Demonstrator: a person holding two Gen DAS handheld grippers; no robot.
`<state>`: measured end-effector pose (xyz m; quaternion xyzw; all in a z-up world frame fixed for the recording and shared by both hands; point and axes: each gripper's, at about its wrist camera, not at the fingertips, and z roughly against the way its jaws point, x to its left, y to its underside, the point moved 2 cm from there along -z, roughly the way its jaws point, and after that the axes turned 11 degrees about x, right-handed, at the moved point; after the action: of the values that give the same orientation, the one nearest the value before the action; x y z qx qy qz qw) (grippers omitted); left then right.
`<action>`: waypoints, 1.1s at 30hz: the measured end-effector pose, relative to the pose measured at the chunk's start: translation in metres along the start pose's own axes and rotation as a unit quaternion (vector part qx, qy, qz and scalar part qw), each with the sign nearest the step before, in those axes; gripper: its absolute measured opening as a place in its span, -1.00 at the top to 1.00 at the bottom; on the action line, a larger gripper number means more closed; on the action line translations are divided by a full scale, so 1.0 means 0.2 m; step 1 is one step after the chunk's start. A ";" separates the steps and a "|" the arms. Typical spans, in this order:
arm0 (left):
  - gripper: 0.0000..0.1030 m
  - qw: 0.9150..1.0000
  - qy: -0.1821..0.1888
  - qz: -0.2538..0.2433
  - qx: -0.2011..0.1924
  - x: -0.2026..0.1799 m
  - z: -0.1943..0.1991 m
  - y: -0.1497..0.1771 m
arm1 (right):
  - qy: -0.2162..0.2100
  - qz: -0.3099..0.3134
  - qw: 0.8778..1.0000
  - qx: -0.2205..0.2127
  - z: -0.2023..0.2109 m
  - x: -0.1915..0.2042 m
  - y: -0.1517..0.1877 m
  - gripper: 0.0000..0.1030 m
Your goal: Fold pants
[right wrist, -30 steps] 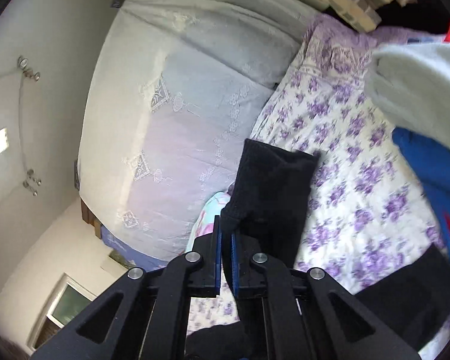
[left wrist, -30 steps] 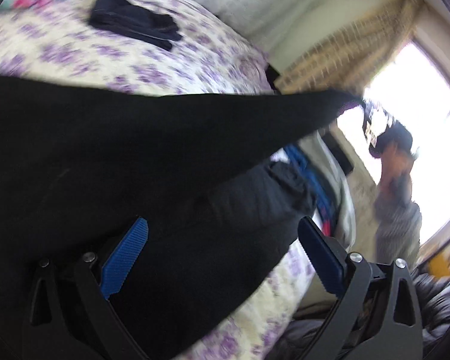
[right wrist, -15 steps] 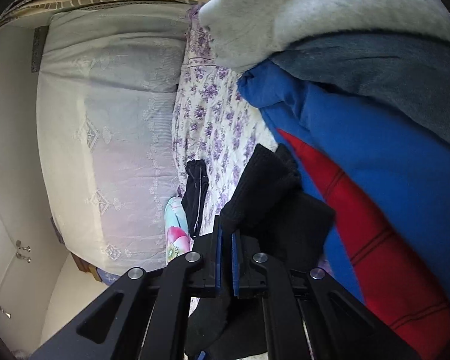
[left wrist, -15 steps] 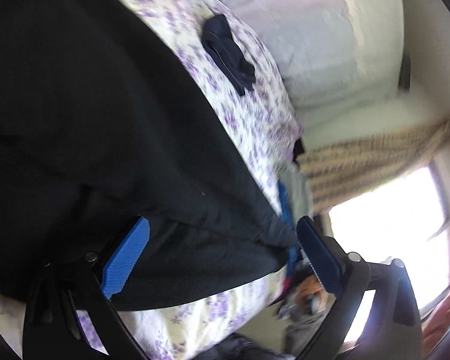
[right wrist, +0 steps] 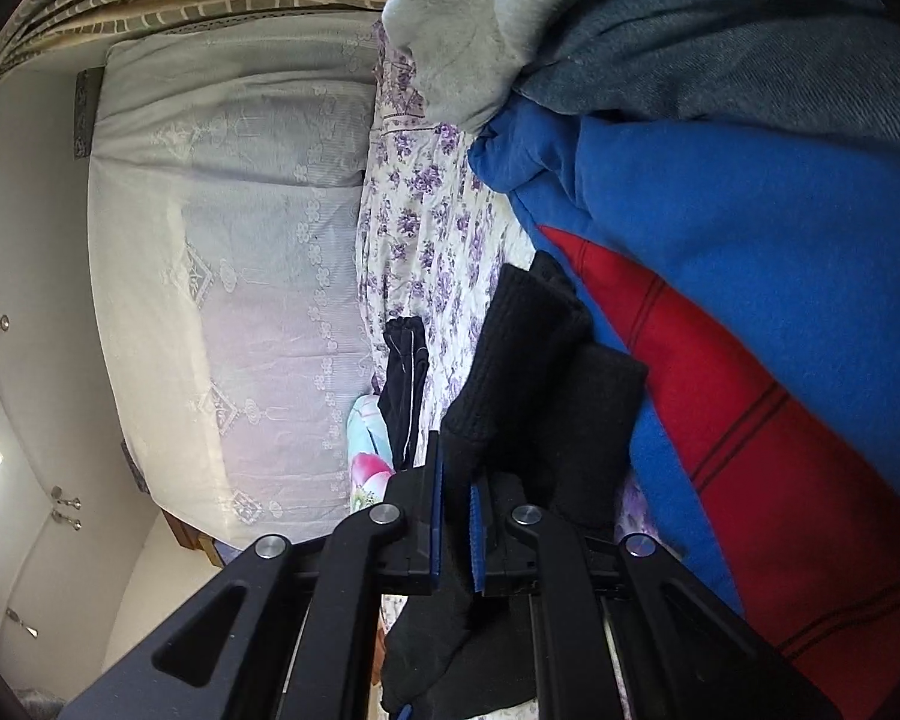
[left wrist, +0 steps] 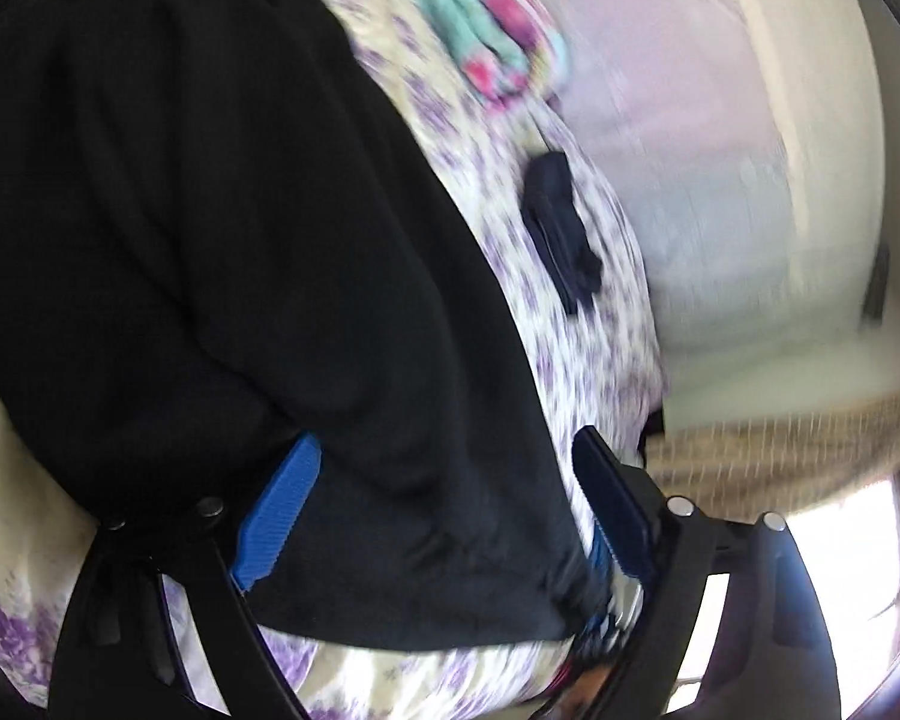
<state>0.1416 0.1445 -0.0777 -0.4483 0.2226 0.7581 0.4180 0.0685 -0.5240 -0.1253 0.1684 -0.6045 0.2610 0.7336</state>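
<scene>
Both hand-held grippers had swung low over the bed [right wrist: 426, 222]: the left hand-held gripper [left wrist: 444, 516], empty, was closing around the black pants [left wrist: 222, 228] while the right hand-held gripper [right wrist: 455, 516] stayed clamped on a ribbed cuff [right wrist: 510, 354], suggesting the fold was being laid.

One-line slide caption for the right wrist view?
Right gripper pinching a cuff of the black pants over a floral bedsheet, beside a pile of blue, red and grey clothes.

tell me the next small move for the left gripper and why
Probably finish closing the left gripper on the black pants: its jaws are closing with the fabric between them but not yet pinched, while the right gripper already clamps a cuff end.
</scene>
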 end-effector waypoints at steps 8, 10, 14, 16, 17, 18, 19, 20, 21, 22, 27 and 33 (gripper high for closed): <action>0.44 0.998 -0.037 -0.006 -0.054 -0.04 0.05 -0.08 | 0.008 0.001 1.000 0.003 0.01 -0.02 0.01 0.82; 0.61 0.997 -0.050 -0.030 -0.054 -0.05 0.08 -0.10 | 0.012 0.003 1.000 0.005 0.00 -0.02 0.01 0.82; 0.77 0.994 -0.061 -0.049 -0.076 -0.04 0.18 -0.13 | 0.023 0.009 1.000 0.007 0.00 -0.02 0.02 0.82; 0.77 0.993 -0.055 -0.061 -0.086 -0.07 0.24 -0.13 | 0.018 0.009 1.000 0.009 0.01 0.00 0.03 0.83; 0.77 0.992 -0.052 -0.071 -0.092 -0.10 0.29 -0.12 | 0.017 0.014 1.000 0.012 0.02 0.02 0.03 0.83; 0.78 0.990 -0.054 -0.084 -0.098 -0.12 0.34 -0.10 | 0.016 0.023 0.999 0.017 0.02 0.04 0.03 0.83; 0.77 0.989 -0.058 -0.094 -0.100 -0.14 0.36 -0.09 | 0.018 0.029 0.999 0.023 0.03 0.05 0.04 0.83; 0.77 0.987 -0.066 -0.107 -0.097 -0.14 0.38 -0.08 | 0.023 0.031 0.999 0.030 0.03 0.05 0.05 0.83; 0.77 0.987 -0.077 -0.112 -0.091 -0.12 0.38 -0.07 | 0.038 0.029 0.998 0.035 0.04 0.03 0.06 0.83; 0.77 0.987 -0.083 -0.107 -0.083 -0.08 0.39 -0.06 | 0.052 0.026 0.998 0.038 0.05 0.00 0.07 0.83; 0.77 0.996 -0.069 -0.023 -0.045 0.30 0.30 -0.02 | 0.090 0.040 0.994 0.041 0.07 -0.06 0.12 0.93; 0.47 0.991 -0.089 -0.070 -0.070 0.25 0.40 0.02 | 0.096 0.035 0.993 0.052 0.09 -0.02 0.12 0.81</action>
<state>0.0869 0.2204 -0.0806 -0.4215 0.0995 0.7776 0.4558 0.0405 -0.5154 -0.1280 0.1593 -0.5228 0.3326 0.7686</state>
